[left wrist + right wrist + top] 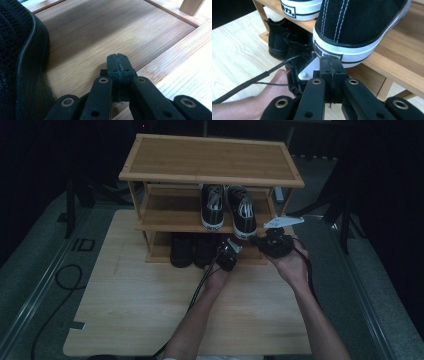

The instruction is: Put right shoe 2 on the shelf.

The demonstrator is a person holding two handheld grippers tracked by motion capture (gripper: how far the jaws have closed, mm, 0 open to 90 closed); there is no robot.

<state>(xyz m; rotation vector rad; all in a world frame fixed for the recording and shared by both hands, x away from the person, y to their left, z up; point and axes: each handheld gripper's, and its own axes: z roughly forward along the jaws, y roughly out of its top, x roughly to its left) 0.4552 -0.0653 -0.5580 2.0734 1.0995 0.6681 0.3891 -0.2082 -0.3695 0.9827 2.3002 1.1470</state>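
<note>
A pair of black sneakers with white soles (228, 209) stands on the middle shelf of a wooden shoe rack (165, 222), heels toward me. The right sneaker's heel (352, 30) overhangs the shelf edge. My right gripper (331, 65) is shut and empty, its tip just under that heel; in the high view the right gripper (256, 240) sits at the rack's front right. A pair of black shoes (192, 251) sits on the bottom shelf. My left gripper (118, 63) is shut and empty, low over the bottom shelf beside a black mesh shoe (20, 65); in the high view the left gripper (226, 254) is there too.
The rack's top shelf (210, 157) is bare. The rack stands at the far end of a light wooden board (150, 310). Grey floor surrounds the board, with a black cable (60, 285) looped at the left and dark stands (340, 205) at the right.
</note>
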